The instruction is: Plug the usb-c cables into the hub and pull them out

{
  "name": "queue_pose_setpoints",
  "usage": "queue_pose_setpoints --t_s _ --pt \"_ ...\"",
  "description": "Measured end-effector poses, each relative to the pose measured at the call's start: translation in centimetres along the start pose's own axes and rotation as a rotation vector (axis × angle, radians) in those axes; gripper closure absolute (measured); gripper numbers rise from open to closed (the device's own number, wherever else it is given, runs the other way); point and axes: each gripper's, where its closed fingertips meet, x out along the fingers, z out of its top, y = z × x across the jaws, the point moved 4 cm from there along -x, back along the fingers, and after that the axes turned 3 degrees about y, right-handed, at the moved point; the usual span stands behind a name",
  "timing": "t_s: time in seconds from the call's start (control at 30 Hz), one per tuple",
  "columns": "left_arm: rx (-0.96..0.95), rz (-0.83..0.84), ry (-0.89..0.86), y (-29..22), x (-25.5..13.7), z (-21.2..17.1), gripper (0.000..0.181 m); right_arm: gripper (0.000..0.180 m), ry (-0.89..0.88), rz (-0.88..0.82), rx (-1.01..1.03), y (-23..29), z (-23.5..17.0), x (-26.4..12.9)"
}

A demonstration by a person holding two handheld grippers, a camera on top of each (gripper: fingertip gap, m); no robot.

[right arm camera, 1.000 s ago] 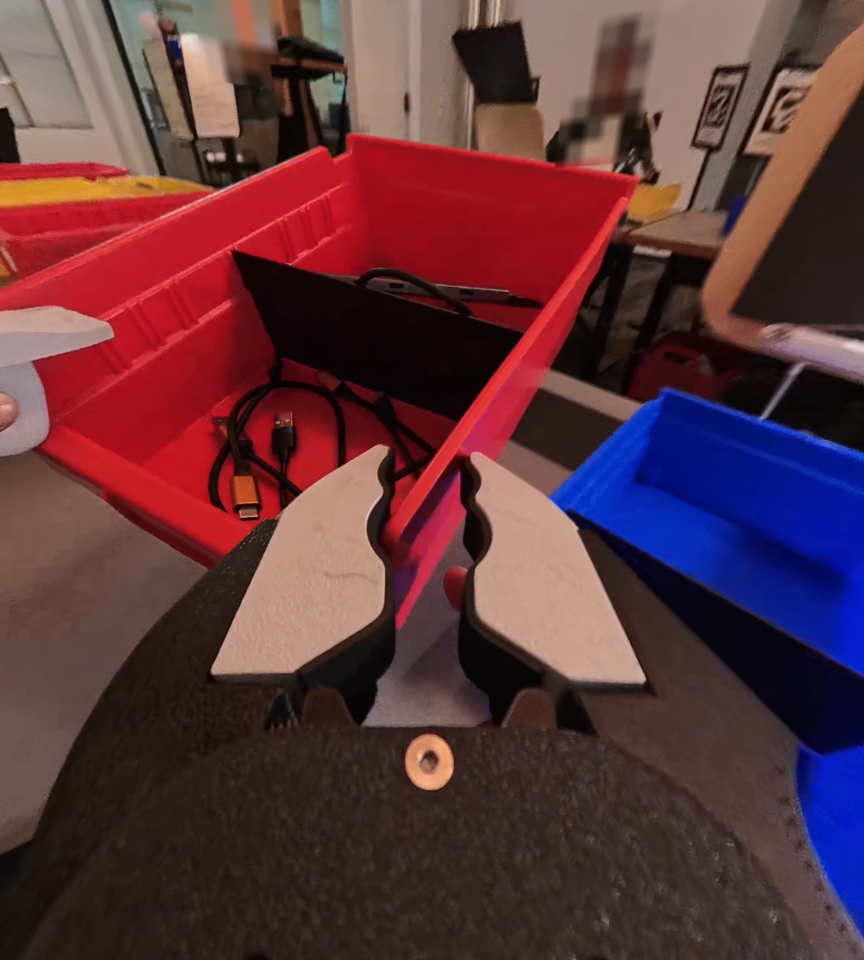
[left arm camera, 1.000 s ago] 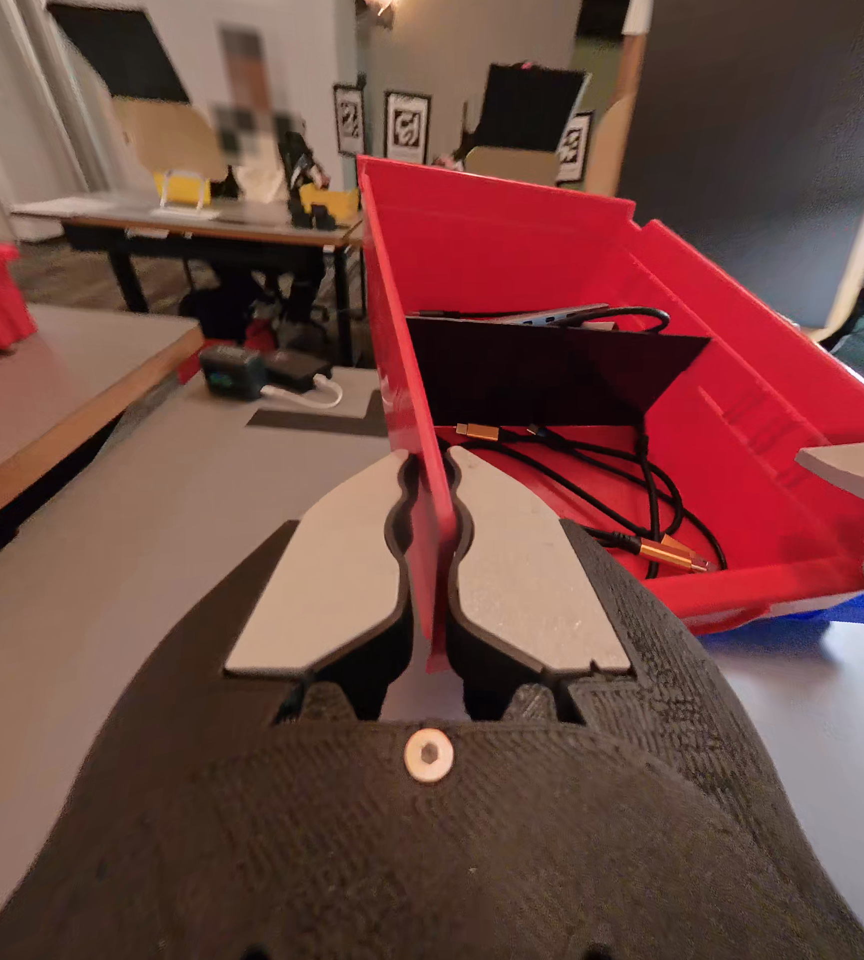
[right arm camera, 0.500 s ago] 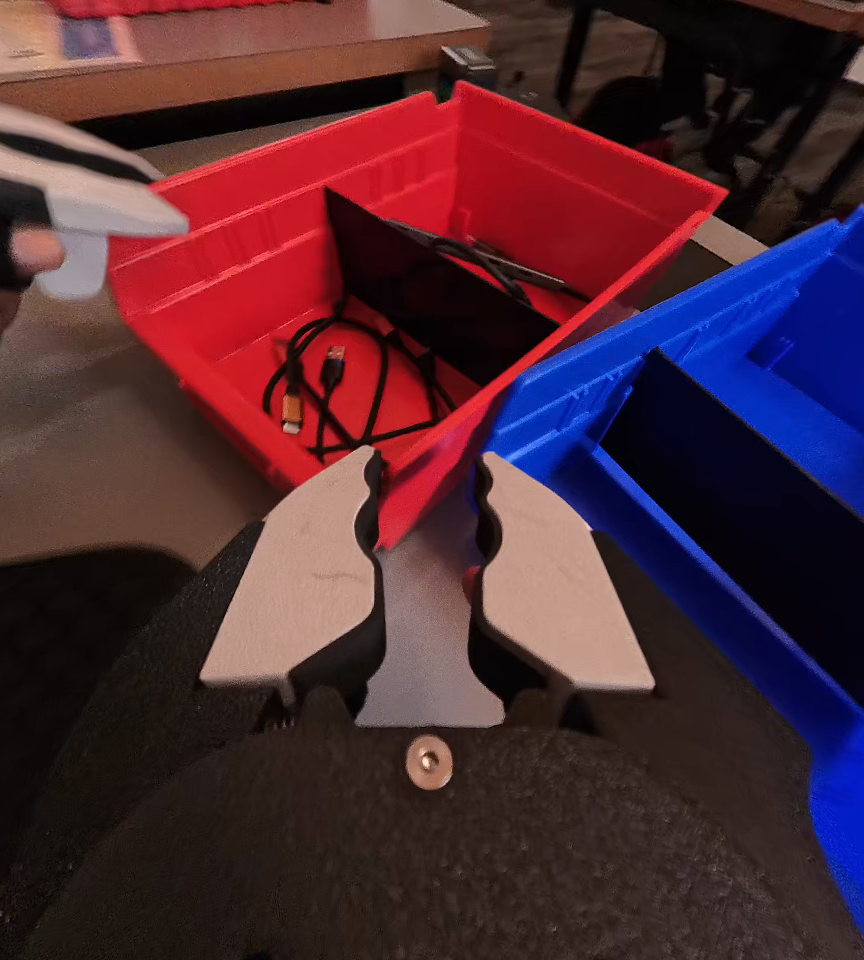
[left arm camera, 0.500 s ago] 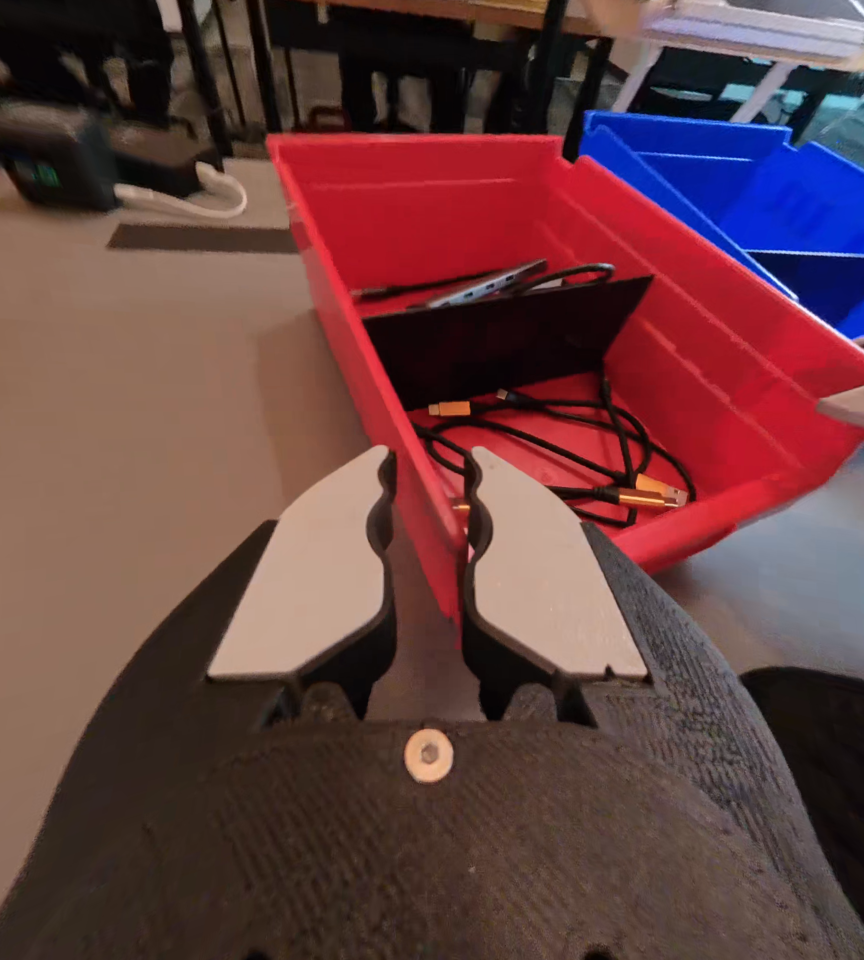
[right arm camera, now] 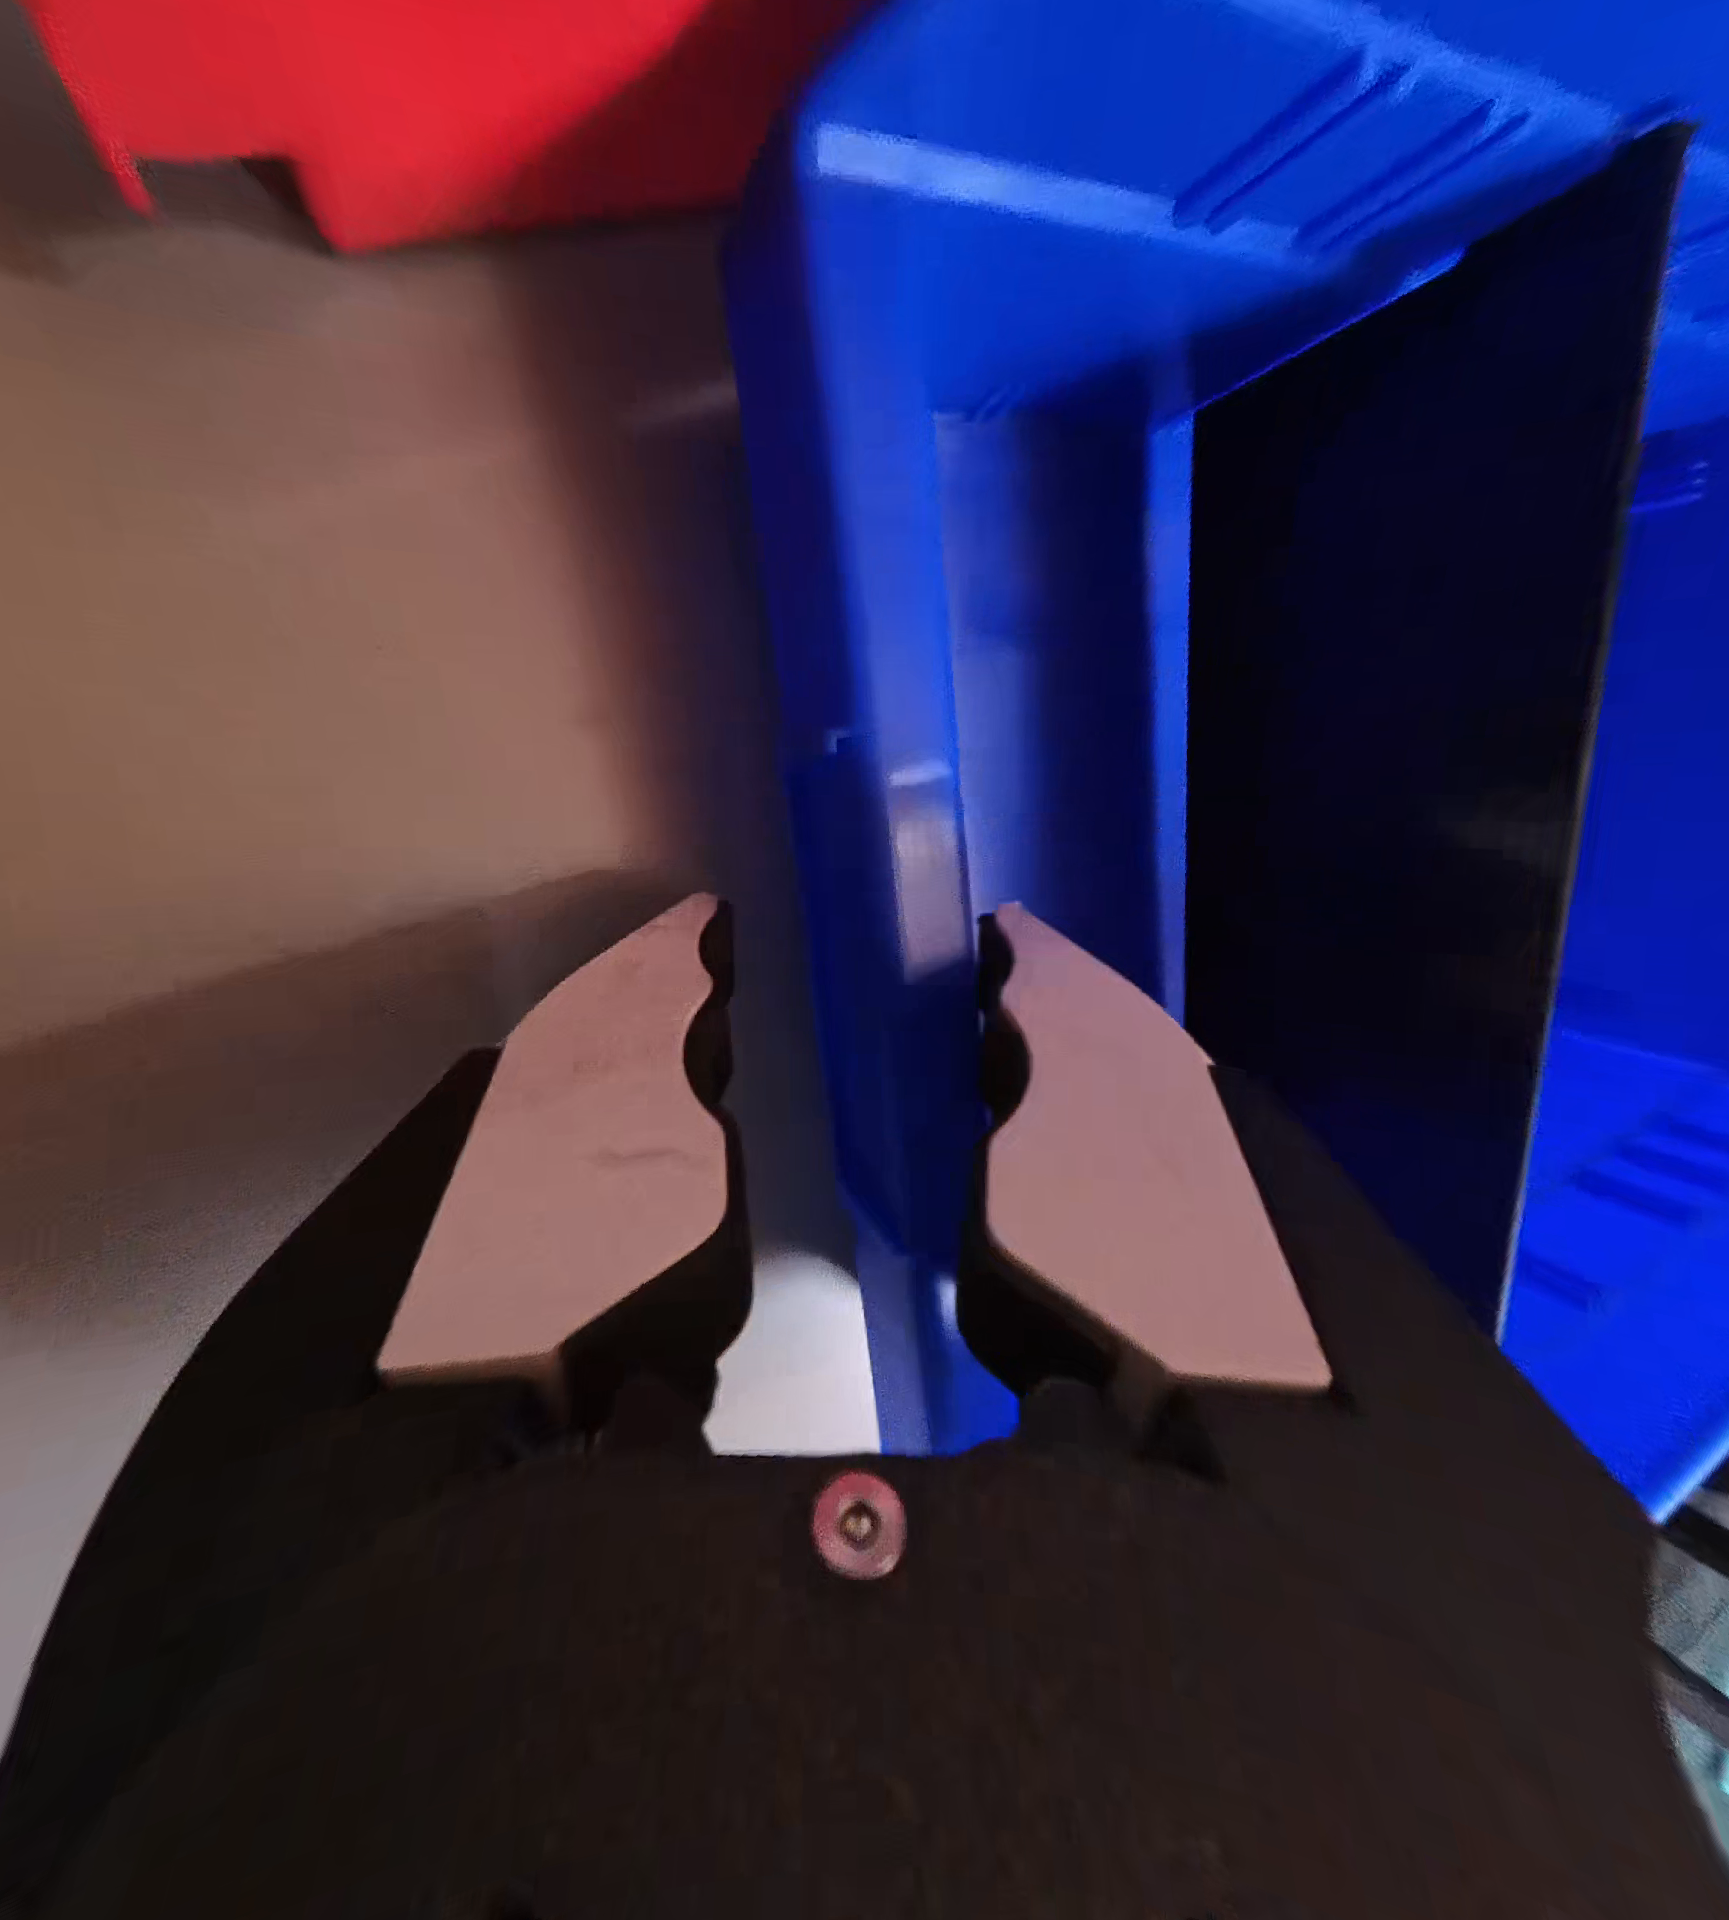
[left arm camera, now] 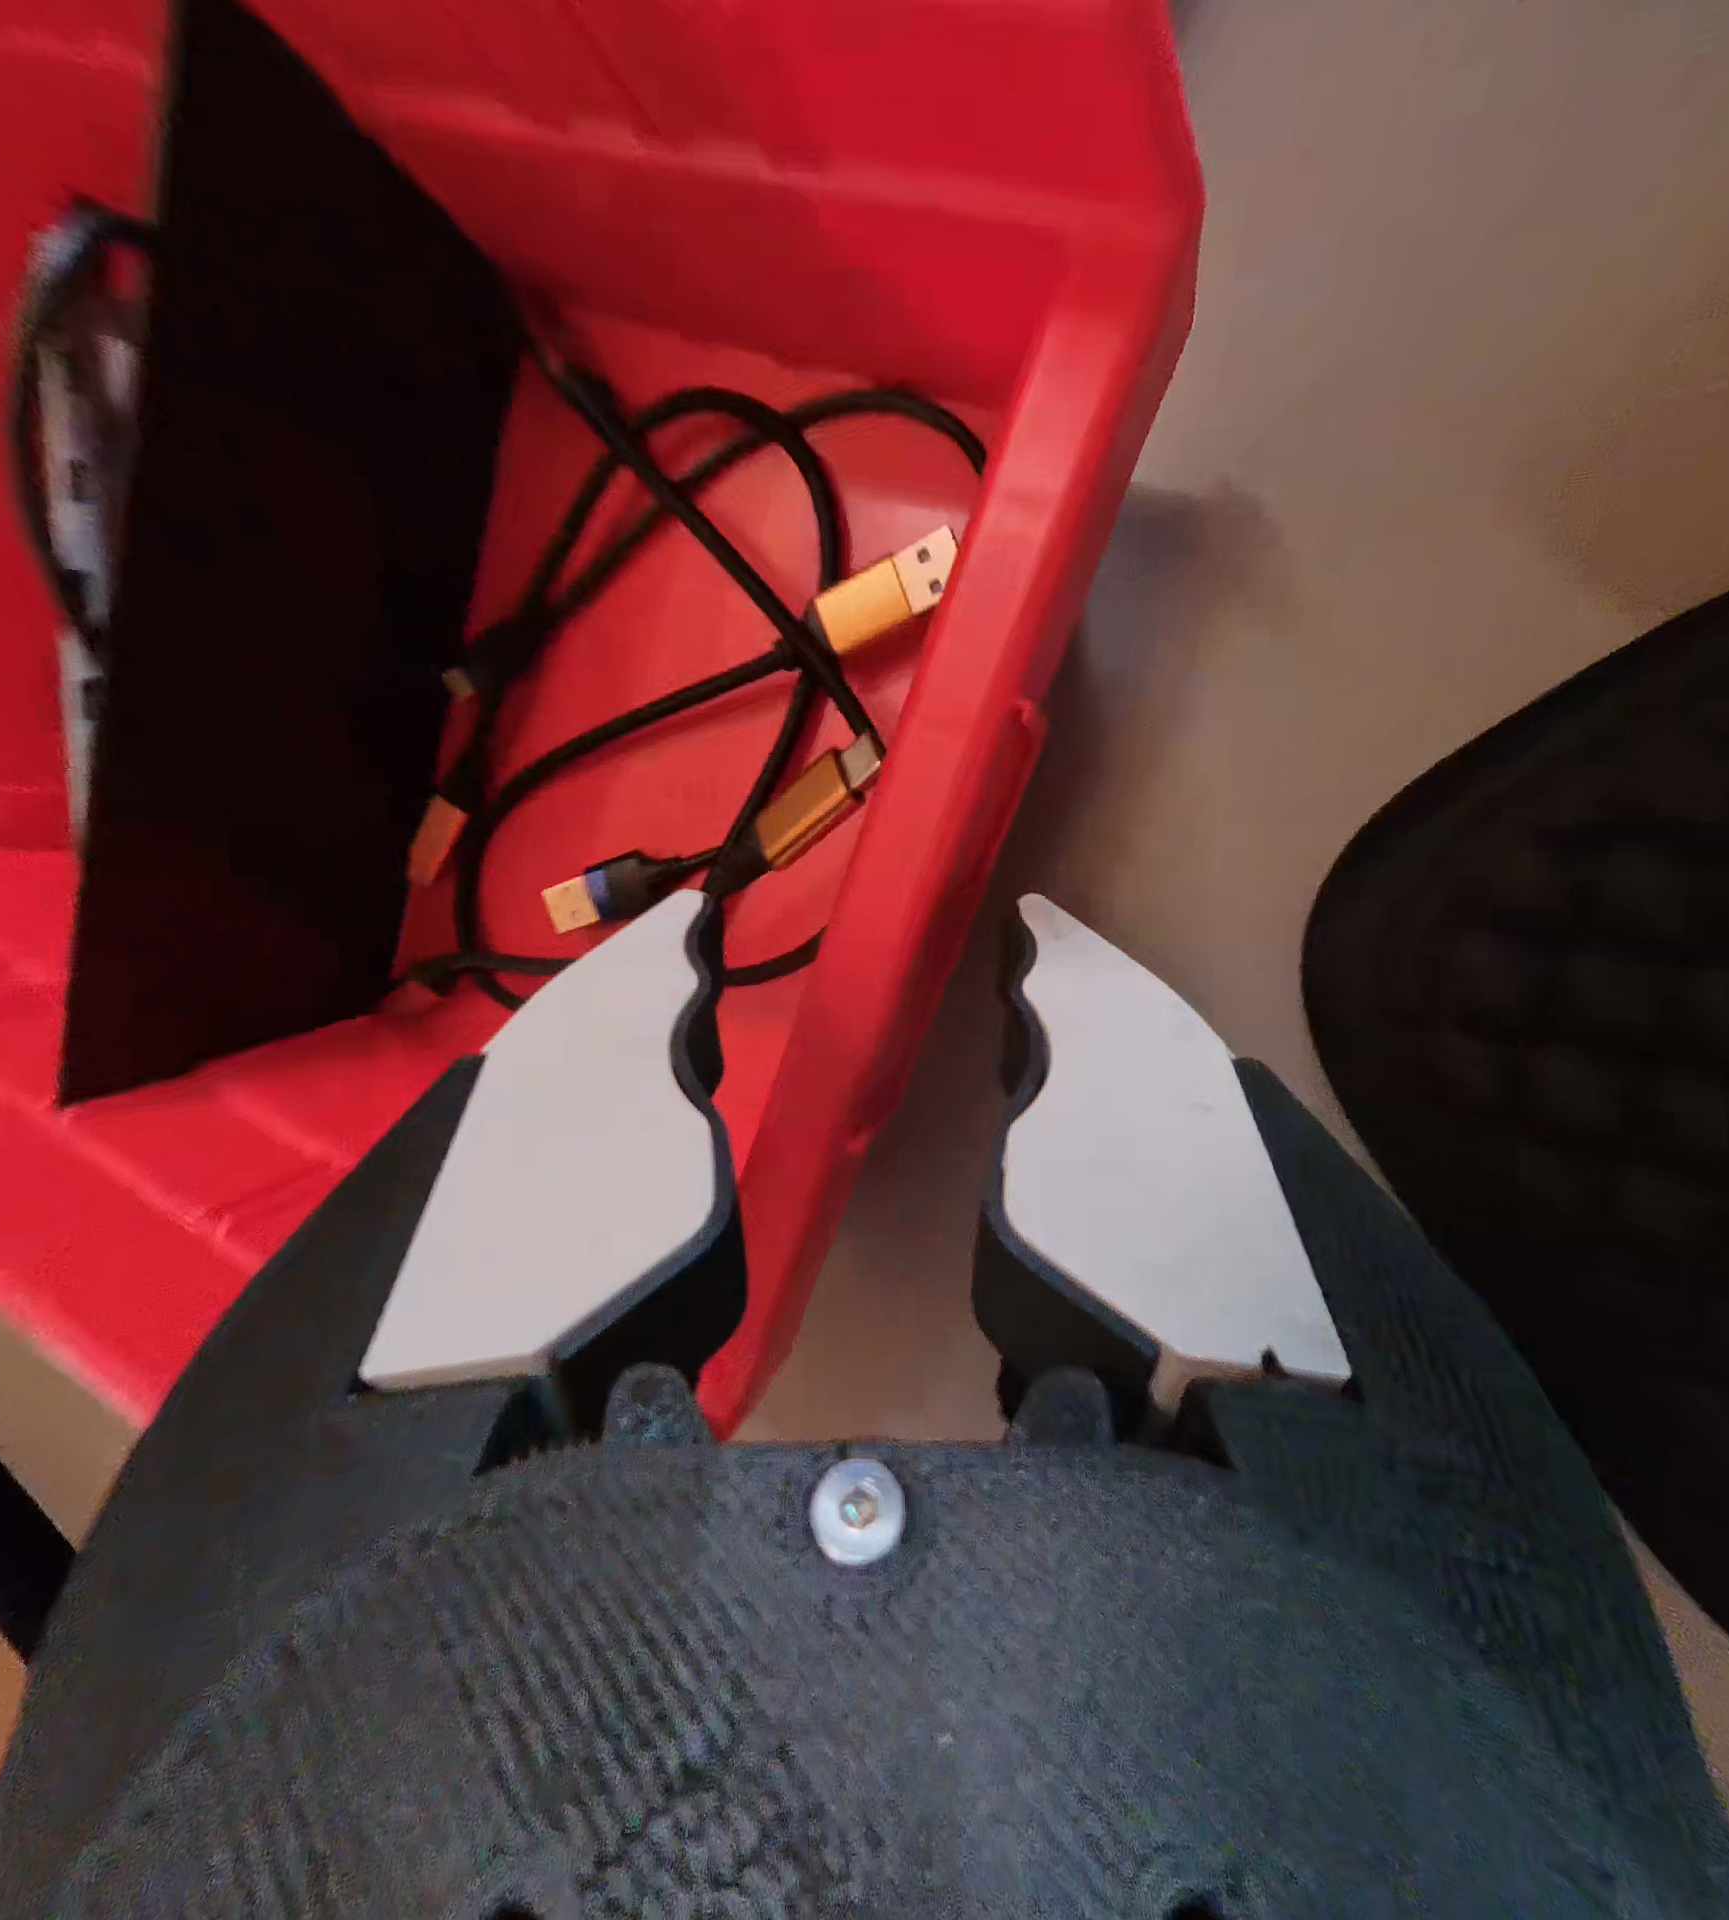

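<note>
In the left wrist view a red bin (left arm camera: 995, 623) holds several tangled black cables (left arm camera: 694, 582) with gold plugs (left arm camera: 881, 603) in front of a black divider (left arm camera: 288, 623). A blurred grey hub (left arm camera: 81, 416) shows behind the divider. My left gripper (left arm camera: 865, 902) is open, its jaws on either side of the red bin's front wall, not gripping it. My right gripper (right arm camera: 855, 906) is open, its jaws on either side of a blue bin's wall (right arm camera: 839, 520). A corner of the red bin (right arm camera: 424, 104) shows at the top left of the right wrist view.
The blue bin has its own black divider (right arm camera: 1390, 727). Both bins stand on a grey-brown table (right arm camera: 268, 623). A black textured body (left arm camera: 1587, 1091), probably the other gripper, fills the right of the left wrist view.
Both grippers were shut on the red bin's side walls while it was tilted. The bin now rests on the table, both grippers have opened, and the right one has moved over to the blue bin's wall.
</note>
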Motion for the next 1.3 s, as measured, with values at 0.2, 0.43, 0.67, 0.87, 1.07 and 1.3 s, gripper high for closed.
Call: queue_pose_setpoints --t_s 0.2,0.43,0.67,0.87,1.07,1.3 --pt "0.017 -0.107 0.012 -0.4 2.1 1.1 0.144 0.146 -0.024 -0.032 0.003 0.2 -2.0 -0.6" --pt "0.011 -0.044 -0.001 0.1 2.7 2.2 0.150 0.147 0.024 -0.090 0.080 2.3 -8.8 -3.8" --pt "0.000 -0.038 -0.008 1.5 3.5 2.6 0.150 0.147 0.105 -0.160 0.207 1.9 -18.2 -6.6" --pt "-0.024 -0.014 -0.023 3.5 4.6 3.2 0.150 0.147 0.147 -0.184 0.270 0.3 -23.4 -7.3" --pt "-0.054 0.004 -0.028 5.1 5.6 3.7 0.148 0.147 0.157 -0.193 0.271 -1.8 -25.5 -6.9" --pt "-0.066 0.023 -0.038 6.4 6.3 3.9 0.147 0.146 0.173 -0.218 0.280 -3.9 -27.0 -6.2"
